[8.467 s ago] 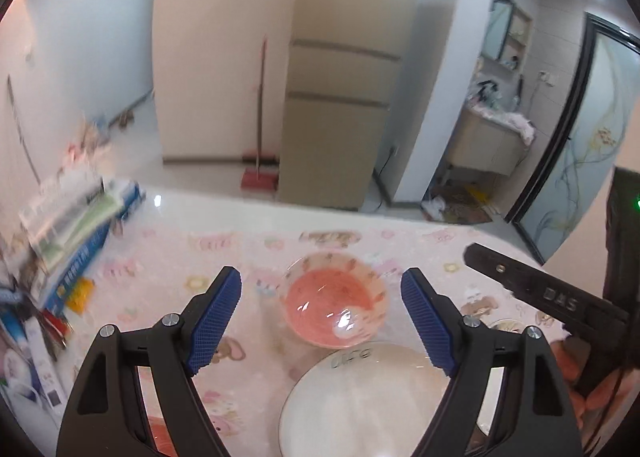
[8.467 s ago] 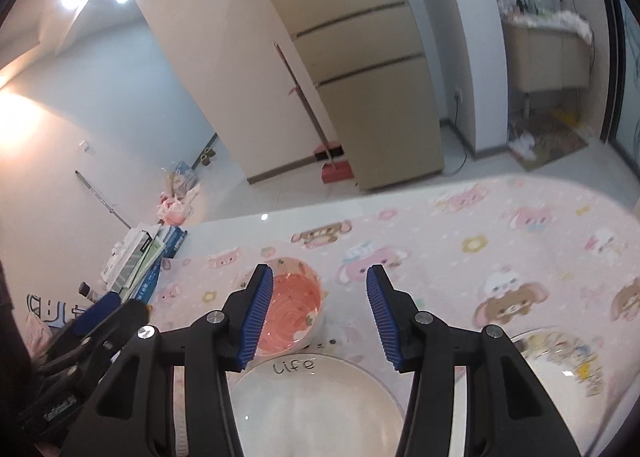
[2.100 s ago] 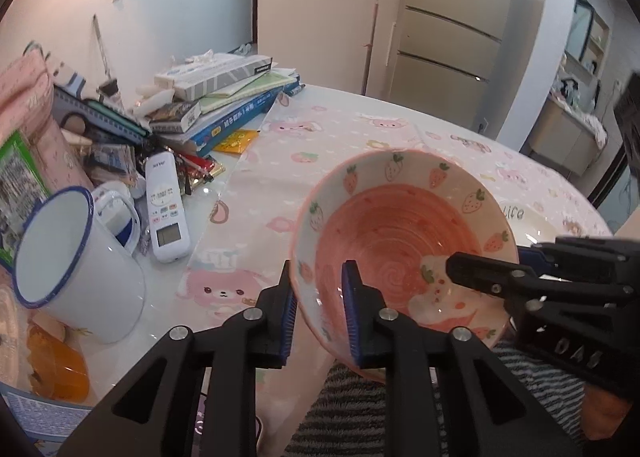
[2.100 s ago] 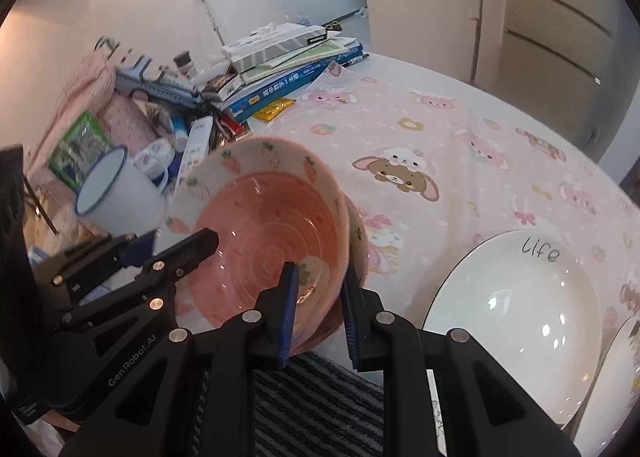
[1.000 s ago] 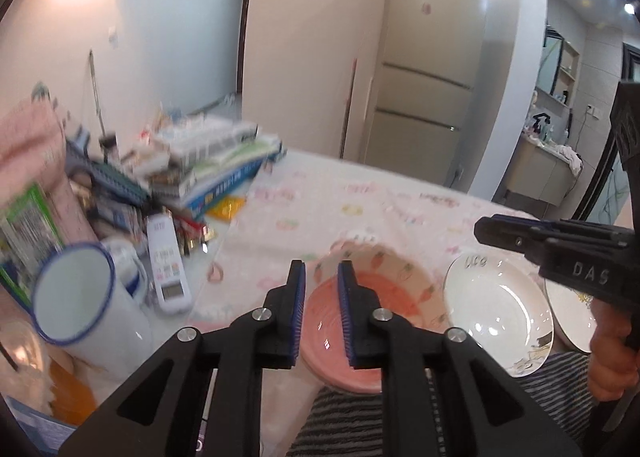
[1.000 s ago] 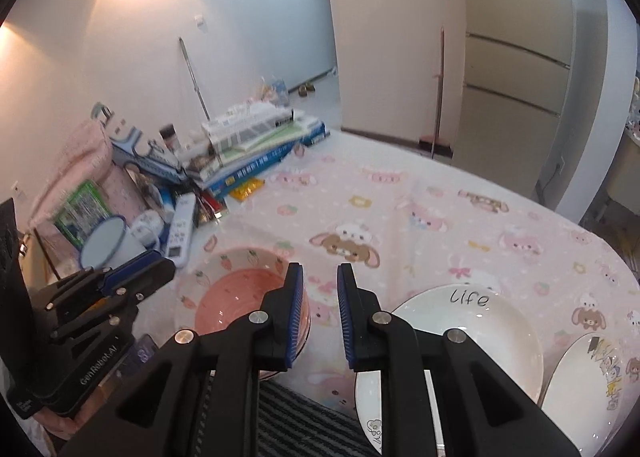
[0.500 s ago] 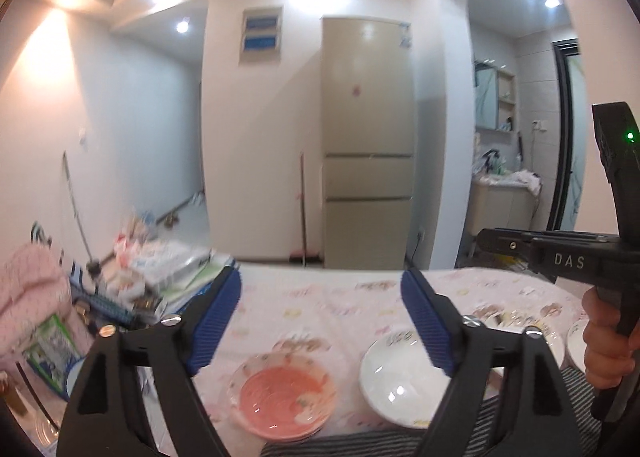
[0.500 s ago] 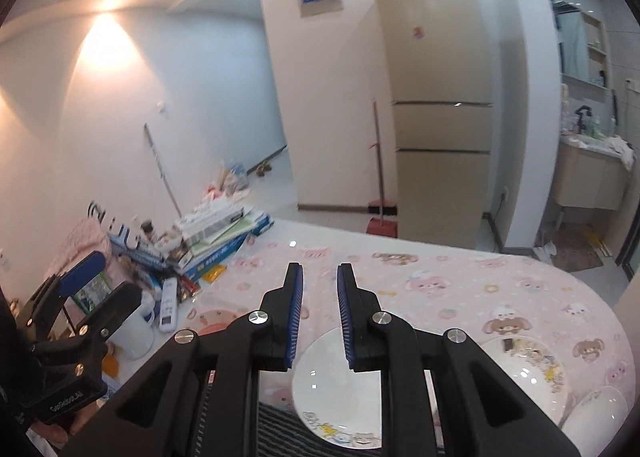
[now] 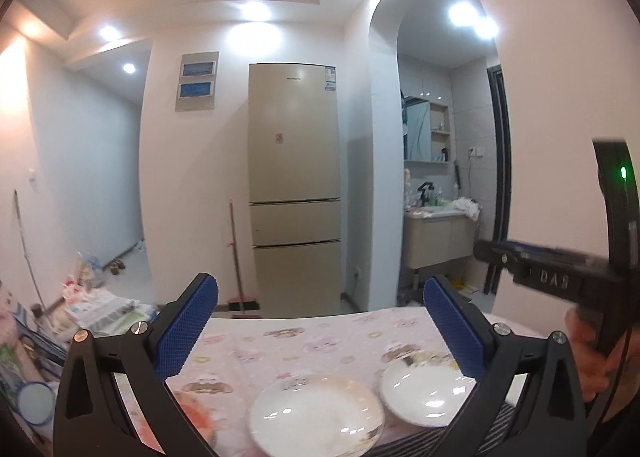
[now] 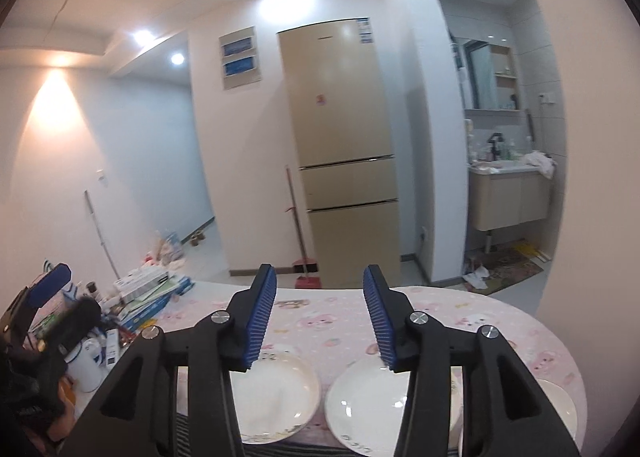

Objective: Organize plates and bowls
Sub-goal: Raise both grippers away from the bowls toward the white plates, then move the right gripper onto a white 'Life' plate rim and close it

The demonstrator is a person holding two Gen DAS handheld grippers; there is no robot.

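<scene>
Both grippers have let go of the pink strawberry-patterned ceramic bowl [image 9: 192, 417] and lifted away from the table since the earlier frames, where each was clamped on its rim. That bowl now sits on the pink cartoon-print tablecloth [image 9: 320, 341] near the table's near edge towards the left, half hidden behind the left gripper's finger in the left wrist view. I judge that the bowl stacking step is done and the plates come next.

Going left to right along the near edge: the pink bowl, then a white round ceramic plate [image 9: 316, 413], then a second white ceramic plate [image 9: 424, 397] just beside it. In the right wrist view a third white dish [image 10: 556, 405] shows near the table's right edge, partly behind the right gripper's finger. Whether the neighbouring plates touch I cannot tell. Stacked books and boxes [image 10: 148, 293] crowd the far left corner, well apart from the dishes.

The left gripper [image 9: 320, 325] has its jaws spread as wide as they go and widening; nothing is between them and they touch nothing, hovering above the table. The right gripper [image 10: 320, 317] has its jaws part open and opening, also empty, held above the two nearest plates. A hand [image 9: 592, 361] on the right gripper's handle shows at the right edge of the left wrist view.
</scene>
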